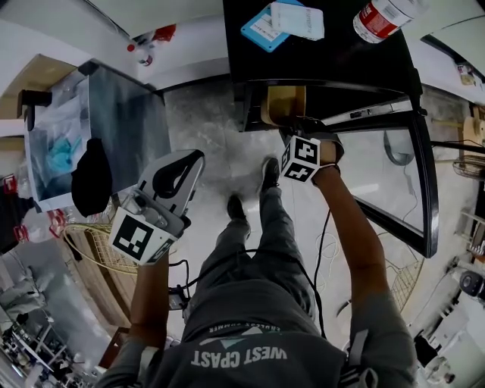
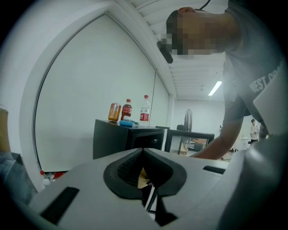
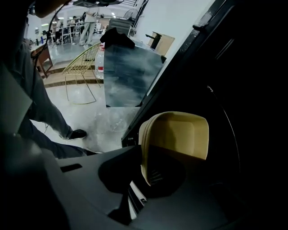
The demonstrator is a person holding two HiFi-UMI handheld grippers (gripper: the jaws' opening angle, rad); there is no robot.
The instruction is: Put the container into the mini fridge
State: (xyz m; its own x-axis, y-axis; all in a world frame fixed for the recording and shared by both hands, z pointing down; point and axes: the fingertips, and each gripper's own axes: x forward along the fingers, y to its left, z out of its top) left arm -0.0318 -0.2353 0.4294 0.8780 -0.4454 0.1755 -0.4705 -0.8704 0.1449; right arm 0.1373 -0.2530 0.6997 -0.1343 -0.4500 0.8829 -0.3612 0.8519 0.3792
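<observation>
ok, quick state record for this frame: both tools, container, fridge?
right tool: shut on the rim of the tan container
container: held in the dark opening of the mini fridge, not released
fridge door: swung open
left tool: shut, empty, back from the fridge
fridge top: bottle, blue packet

container (image 1: 283, 103) at fridge (image 1: 333, 64) mouth | bottle (image 1: 381, 17) on fridge top | door (image 1: 426, 189) open to R

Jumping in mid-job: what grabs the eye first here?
The tan plastic container, clamped in the right gripper, is held in the open front of the black mini fridge, whose glass door is swung wide. The left gripper is shut and empty, away from the fridge.
</observation>
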